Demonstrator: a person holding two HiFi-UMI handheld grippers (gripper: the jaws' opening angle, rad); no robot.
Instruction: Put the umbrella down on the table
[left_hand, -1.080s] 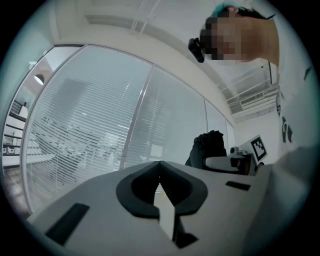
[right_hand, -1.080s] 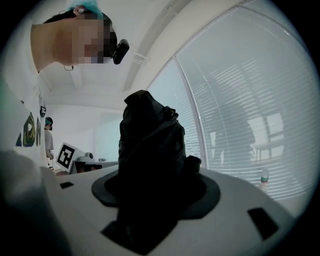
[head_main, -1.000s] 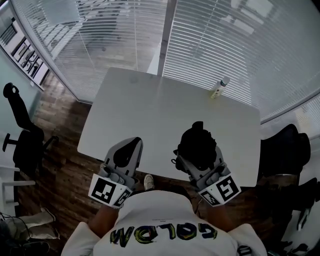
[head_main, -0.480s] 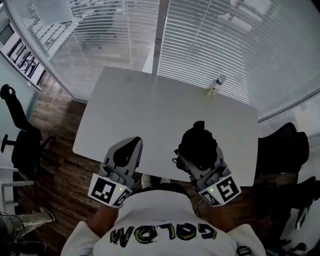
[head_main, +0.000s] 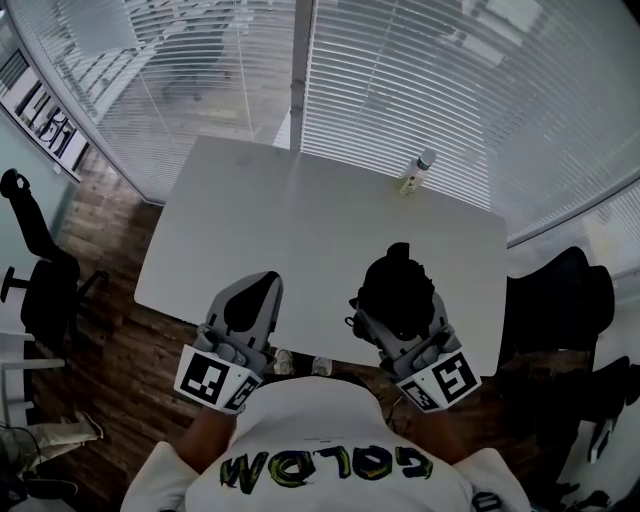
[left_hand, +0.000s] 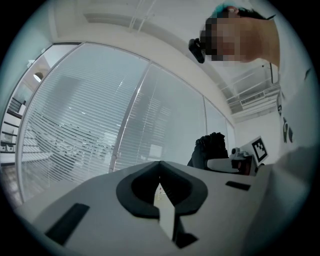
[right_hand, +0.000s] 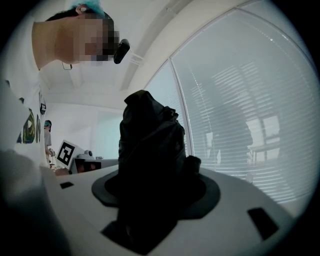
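Fingers (right_hand: 235, 210) of the right gripper (head_main: 400, 312) are clamped on the folded black umbrella (head_main: 396, 282), which is held over the near right part of the worktop (head_main: 290, 230). Its long axis stands roughly upright, one end pointing up. To its left, the left gripper (head_main: 250, 302) has its fingers together on nothing.

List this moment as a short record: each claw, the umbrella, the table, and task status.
right claw: shut on the umbrella
umbrella: black, folded, sticking out past the claw's jaws
left claw: shut, nothing between its jaws
table: white, in front of the person
bottle: small, at the table's far edge by the blinds
task status: umbrella not yet set down; it sits in the right claw over the table's near edge
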